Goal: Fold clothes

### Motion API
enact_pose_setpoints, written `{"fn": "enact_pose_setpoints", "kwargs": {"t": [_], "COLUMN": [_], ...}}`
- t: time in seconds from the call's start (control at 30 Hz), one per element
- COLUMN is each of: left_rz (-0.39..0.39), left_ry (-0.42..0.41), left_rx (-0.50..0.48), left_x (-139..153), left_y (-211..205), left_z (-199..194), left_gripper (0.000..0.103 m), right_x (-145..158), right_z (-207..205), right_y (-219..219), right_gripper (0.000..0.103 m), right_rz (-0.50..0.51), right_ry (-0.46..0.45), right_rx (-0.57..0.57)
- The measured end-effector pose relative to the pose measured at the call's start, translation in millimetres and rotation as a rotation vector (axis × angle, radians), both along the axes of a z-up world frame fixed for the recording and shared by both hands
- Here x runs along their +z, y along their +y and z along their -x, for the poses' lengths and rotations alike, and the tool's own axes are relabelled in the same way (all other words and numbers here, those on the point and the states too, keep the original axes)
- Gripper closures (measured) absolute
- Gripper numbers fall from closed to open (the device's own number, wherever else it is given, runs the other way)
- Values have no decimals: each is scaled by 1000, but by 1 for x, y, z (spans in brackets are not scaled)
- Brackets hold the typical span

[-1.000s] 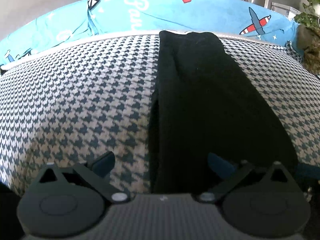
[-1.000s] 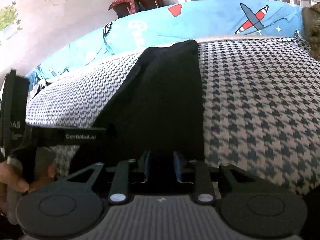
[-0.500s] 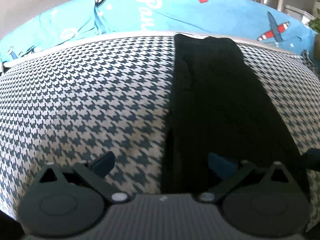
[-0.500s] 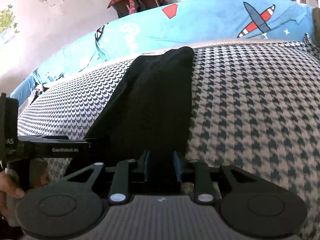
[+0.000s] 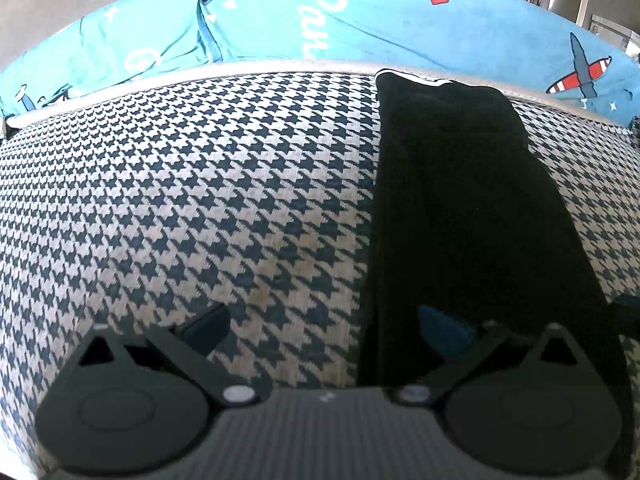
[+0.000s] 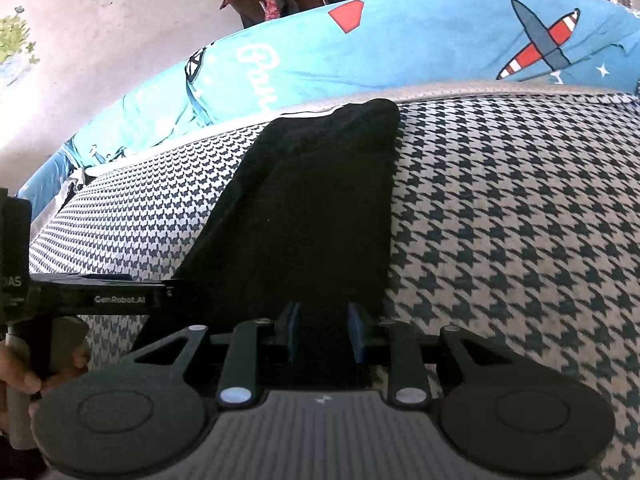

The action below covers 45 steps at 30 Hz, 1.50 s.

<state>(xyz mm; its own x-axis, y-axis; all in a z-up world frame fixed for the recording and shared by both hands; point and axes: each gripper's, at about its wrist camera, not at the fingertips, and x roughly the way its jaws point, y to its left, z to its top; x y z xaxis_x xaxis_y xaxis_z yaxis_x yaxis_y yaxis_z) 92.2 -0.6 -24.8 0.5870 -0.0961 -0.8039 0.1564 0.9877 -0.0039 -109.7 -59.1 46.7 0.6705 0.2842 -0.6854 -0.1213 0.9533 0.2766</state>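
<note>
Houndstooth bed cover (image 5: 200,200) carries a long black garment (image 5: 460,200); right tongs (image 6: 323,334) pinch its near end, left tongs (image 5: 324,326) gape, so an uneven lift could skew it.

Your left claw (image 5: 324,330) and right claw (image 6: 323,334) look alike: black linkage arms with silver pivot screws, round black discs, a ribbed grey body, blue pads (image 6: 294,332); the left one's side bar reads "GenRobot.AI" in white
</note>
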Motion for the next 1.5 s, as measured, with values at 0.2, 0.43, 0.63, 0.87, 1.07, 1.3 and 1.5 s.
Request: {"fn": "enact_pose_setpoints", "kwargs": {"t": [0.2,0.43,0.63,0.87,1.07,1.3,1.5], "left_rz": [13,11,42,69,96,122,130], "left_ry": [12,11,10,15,15,19,36], "left_rx": [-1,-5,10,37,57,82,108], "left_x": [-3,-4,-4,-7,-7,-9,-16], "left_y": [0,-6,-5,-1,1,3,10], "left_z": [-19,-37,-51,-57,-64,-71,-73], "left_gripper": [0,0,0,0,0,0,0], "right_x": [-2,0,2,3,4,0,-14], "right_z": [-18,-41,-59,-79,-96,-114,-124], "right_y": [0,-1,-2,-5,-8,-7,-14], "right_gripper": [76,76,76,76,74,70,70], "right_rz": [-3,-22,-26,-12,1,27,92], "right_ry": [-4,-20,-30,-55,-77,-94,26], "right_rx": [1,-14,-19,-42,-62,-67,-123]}}
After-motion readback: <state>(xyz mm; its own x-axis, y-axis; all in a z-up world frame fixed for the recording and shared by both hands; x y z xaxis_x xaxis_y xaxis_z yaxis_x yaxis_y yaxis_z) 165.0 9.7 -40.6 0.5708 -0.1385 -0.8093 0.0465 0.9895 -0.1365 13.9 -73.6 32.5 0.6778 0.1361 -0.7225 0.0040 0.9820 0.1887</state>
